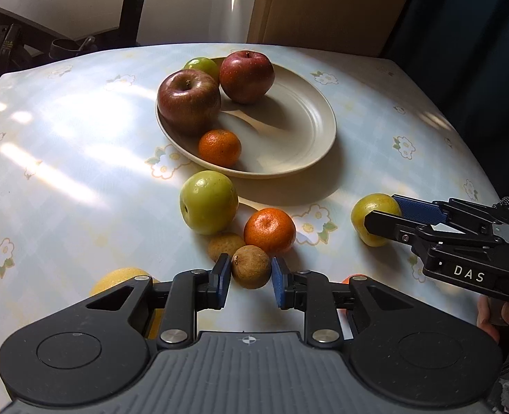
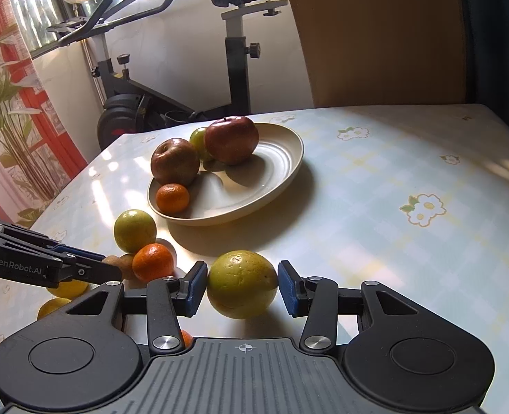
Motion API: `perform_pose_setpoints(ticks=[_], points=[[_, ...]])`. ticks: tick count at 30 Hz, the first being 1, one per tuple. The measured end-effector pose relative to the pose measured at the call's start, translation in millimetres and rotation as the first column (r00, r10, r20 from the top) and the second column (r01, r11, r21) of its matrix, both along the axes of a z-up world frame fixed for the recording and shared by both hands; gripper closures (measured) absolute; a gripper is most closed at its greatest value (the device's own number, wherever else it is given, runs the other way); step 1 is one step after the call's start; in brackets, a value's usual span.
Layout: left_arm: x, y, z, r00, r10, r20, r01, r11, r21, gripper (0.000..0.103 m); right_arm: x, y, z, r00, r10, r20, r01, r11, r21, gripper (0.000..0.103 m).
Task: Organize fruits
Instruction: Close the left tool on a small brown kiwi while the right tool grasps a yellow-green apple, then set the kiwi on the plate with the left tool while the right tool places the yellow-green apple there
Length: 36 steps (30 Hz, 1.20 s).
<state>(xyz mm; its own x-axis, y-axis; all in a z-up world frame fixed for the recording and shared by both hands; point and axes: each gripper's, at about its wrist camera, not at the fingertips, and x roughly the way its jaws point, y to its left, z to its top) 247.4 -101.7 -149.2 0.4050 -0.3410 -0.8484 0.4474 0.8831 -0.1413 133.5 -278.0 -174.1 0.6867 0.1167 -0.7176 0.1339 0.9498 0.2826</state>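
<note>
A cream plate (image 1: 299, 131) (image 2: 282, 158) holds two red apples (image 1: 189, 100), a green fruit and a tangerine (image 1: 220, 147). On the table lie a green apple (image 1: 209, 201), a tangerine (image 1: 270, 230) and two small brown fruits. My left gripper (image 1: 251, 277) is open, its pads on either side of the nearer brown fruit (image 1: 251, 266), with small gaps. My right gripper (image 2: 242, 288) is open around a yellow-green fruit (image 2: 242, 283) (image 1: 371, 217); its pads stand just off the skin.
Yellow fruits (image 2: 52, 305) (image 1: 123, 277) lie near the table's front edge under the left gripper. An exercise bike (image 2: 171, 79) stands beyond the far table edge. The flowered tablecloth (image 2: 409, 179) stretches right of the plate.
</note>
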Motion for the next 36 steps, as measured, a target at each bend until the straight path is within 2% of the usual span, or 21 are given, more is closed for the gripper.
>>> perform_pose_setpoints(ticks=[4, 11, 16, 24, 36], points=[[6.5, -1.4, 17.7, 0.998, -0.021, 0.061, 0.022, 1.0, -0.005, 0.076, 2.7, -1.4, 2.1, 1.0, -0.001, 0.008, 0.001, 1.0, -0.007, 0.062], [37.6, -8.3, 36.3, 0.993, -0.018, 0.113, 0.021, 0.999, -0.029, 0.076, 17.2, 1.4, 10.0, 0.999, 0.037, 0.031, -0.035, 0.998, -0.049, 0.062], [72.8, -18.2, 34.0, 0.995, -0.003, 0.098, 0.009, 0.998, -0.066, 0.076, 36.2, 4.6, 14.7, 0.996, 0.077, 0.04, -0.074, 0.994, -0.083, 0.062], [118.3, -48.7, 17.8, 0.997, -0.016, 0.081, 0.021, 0.998, -0.06, 0.076, 63.0, 6.8, 12.8, 0.994, 0.107, 0.03, -0.103, 0.989, -0.108, 0.062], [137.9, -48.8, 5.7, 1.0, -0.01, 0.023, 0.012, 0.996, -0.087, 0.076, 107.0, 18.4, 5.2, 0.983, 0.184, 0.009, -0.181, 0.974, -0.135, 0.062]])
